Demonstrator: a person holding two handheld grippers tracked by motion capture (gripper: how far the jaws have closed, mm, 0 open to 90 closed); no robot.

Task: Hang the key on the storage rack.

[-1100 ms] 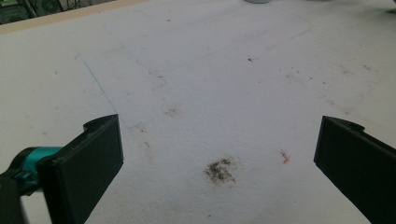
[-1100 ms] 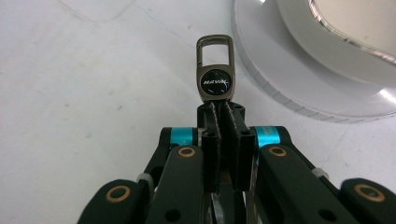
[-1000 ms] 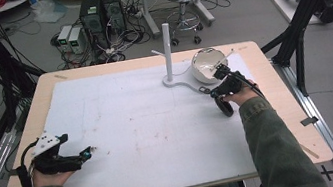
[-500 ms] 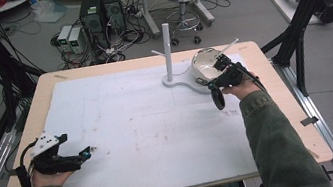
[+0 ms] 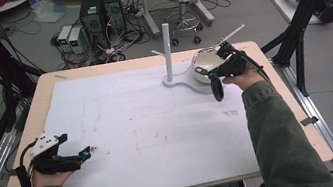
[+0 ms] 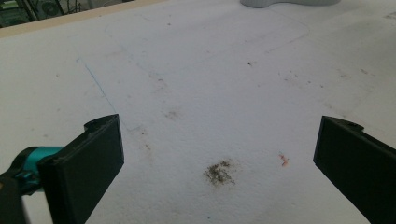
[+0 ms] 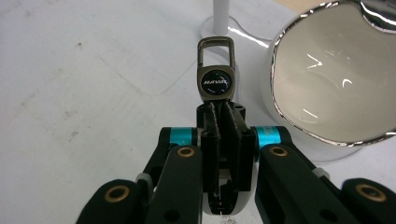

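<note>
Right tongs (image 7: 219,121): clenched on key fob (image 7: 215,79), thin hold.
Left tongs (image 6: 215,154): released, idle.
Risk: fob slips near bowl (image 7: 327,70).

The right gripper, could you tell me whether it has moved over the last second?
Yes: the right gripper has moved toward the table's far edge, beside the bowl.

Two grippers: left gripper (image 5: 85,152) and right gripper (image 7: 219,122). One keychain (image 7: 215,79), pinched between the right fingers (image 7: 212,126). One bowl (image 7: 327,74) beside those fingers. One stand (image 5: 167,48) beyond them. One tabletop (image 5: 148,121).
</note>
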